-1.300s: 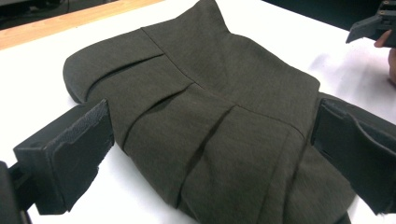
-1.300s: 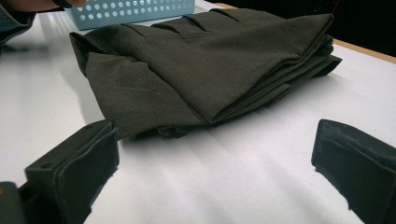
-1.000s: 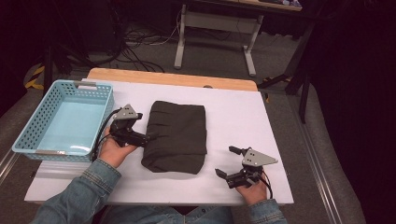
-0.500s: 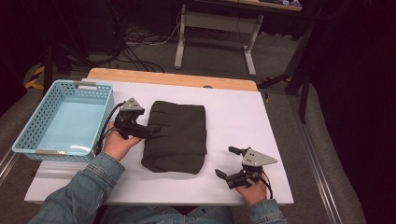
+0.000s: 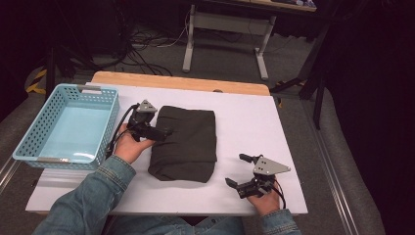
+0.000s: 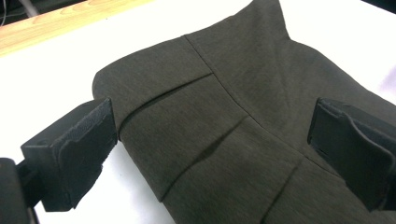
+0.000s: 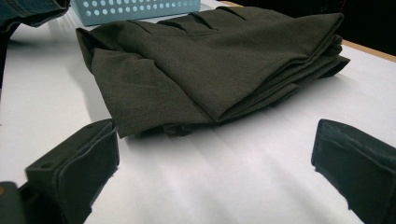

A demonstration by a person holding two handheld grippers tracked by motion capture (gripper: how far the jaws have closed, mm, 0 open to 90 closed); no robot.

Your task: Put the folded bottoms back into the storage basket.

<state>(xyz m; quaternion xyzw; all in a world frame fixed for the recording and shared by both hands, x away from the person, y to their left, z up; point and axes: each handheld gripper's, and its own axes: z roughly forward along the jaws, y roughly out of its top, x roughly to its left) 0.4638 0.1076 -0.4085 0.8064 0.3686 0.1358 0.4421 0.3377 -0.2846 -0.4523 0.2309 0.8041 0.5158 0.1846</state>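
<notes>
White covering spreads over the desk (image 5: 244, 127), whose wooden far edge shows bare, with dark floor and cables beyond. At the left edge sits a light blue basket (image 5: 29, 147), empty. A folded dark garment (image 5: 188, 142) lies mid-desk, nearer the left edge than the right, its layered folds stacked toward the near edge. The left gripper (image 5: 164, 132) hangs over the garment's left edge with its jaws wide apart, one off the cloth, one above it. The right gripper (image 5: 240, 171) rests near the desk's near right corner, jaws also spread, holding nothing. To grip well, the left jaws should probably drop low enough to catch every layer at once before closing, or the stack may unfold when lifted toward the basket.
</notes>
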